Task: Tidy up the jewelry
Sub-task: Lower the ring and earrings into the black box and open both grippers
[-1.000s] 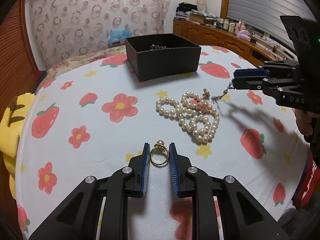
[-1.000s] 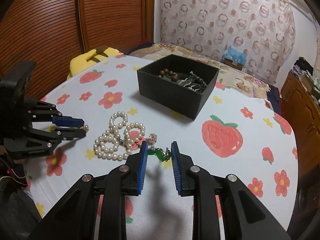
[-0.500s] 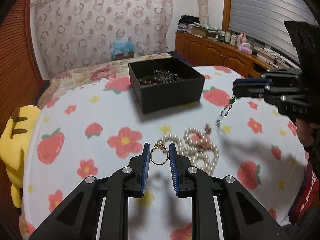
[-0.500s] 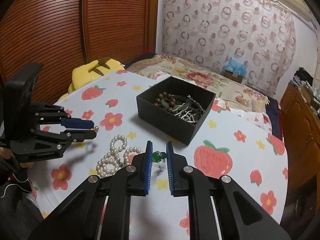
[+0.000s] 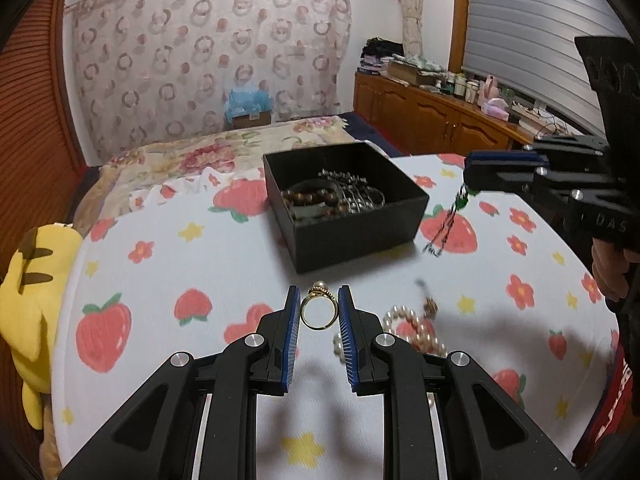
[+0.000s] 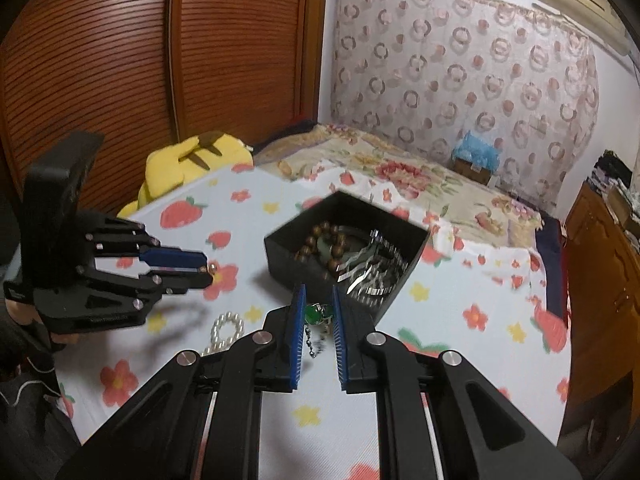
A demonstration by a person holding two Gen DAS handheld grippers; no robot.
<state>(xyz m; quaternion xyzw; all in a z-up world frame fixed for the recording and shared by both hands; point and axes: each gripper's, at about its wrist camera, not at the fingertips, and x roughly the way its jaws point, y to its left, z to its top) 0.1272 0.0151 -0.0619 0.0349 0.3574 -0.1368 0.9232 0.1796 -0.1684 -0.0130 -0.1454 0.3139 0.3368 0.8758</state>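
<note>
My left gripper (image 5: 319, 312) is shut on a gold ring with a pearl (image 5: 318, 310), held above the cloth just short of the black box (image 5: 360, 236). My right gripper (image 6: 317, 316) is shut on a green-stone pendant necklace (image 6: 314, 314); its chain hangs down. It shows in the left wrist view (image 5: 472, 178) right of the box, chain (image 5: 444, 232) dangling. The box (image 6: 296, 258) holds brown beads and silver pieces. A pearl necklace (image 5: 416, 330) lies on the cloth. The left gripper (image 6: 208, 270) shows in the right wrist view.
The table wears a white cloth with strawberries and flowers (image 5: 180, 256). A yellow plush toy (image 5: 28, 280) sits at the left edge. A bed with a floral cover (image 6: 420, 176) lies behind, and wooden cabinets (image 5: 432, 120) stand at the right.
Both grippers have risen and moved forward toward the black box with their pieces. The pearl necklace has stayed on the cloth and now lies low in both views.
</note>
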